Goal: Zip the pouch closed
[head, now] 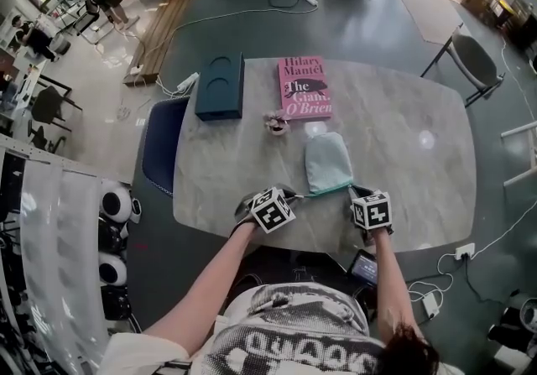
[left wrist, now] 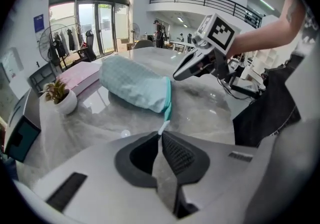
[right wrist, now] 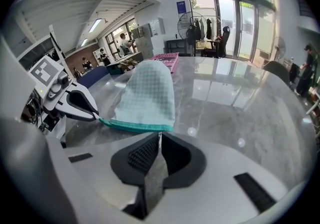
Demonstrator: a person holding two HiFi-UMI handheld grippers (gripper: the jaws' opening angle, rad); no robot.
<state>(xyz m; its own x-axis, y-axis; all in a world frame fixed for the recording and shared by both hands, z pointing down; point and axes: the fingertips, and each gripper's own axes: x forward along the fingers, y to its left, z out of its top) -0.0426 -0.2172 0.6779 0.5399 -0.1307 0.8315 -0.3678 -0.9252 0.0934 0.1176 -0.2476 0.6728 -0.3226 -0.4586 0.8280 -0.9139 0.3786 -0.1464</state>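
A pale teal quilted pouch (head: pixel 327 160) lies on the marble table (head: pixel 403 138), its darker teal zip edge (head: pixel 329 190) facing me. My left gripper (head: pixel 295 196) is at the zip's left end, shut on a small white tab (left wrist: pixel 163 127) that runs from the zip band. At the zip's right end, my right gripper (head: pixel 352 190) has its jaws together, and a thin white sliver that looks like the zip pull (right wrist: pixel 159 137) shows between the tips. Each gripper shows in the other's view: the right gripper (left wrist: pixel 176 75) and the left gripper (right wrist: pixel 96 116) both touch the pouch's edge.
Beyond the pouch lie a pink book (head: pixel 304 86), a dark blue box (head: pixel 221 85) and a small potted plant (head: pixel 276 123). A blue chair (head: pixel 159 143) stands at the table's left side. A phone (head: pixel 363 267) shows below the near table edge.
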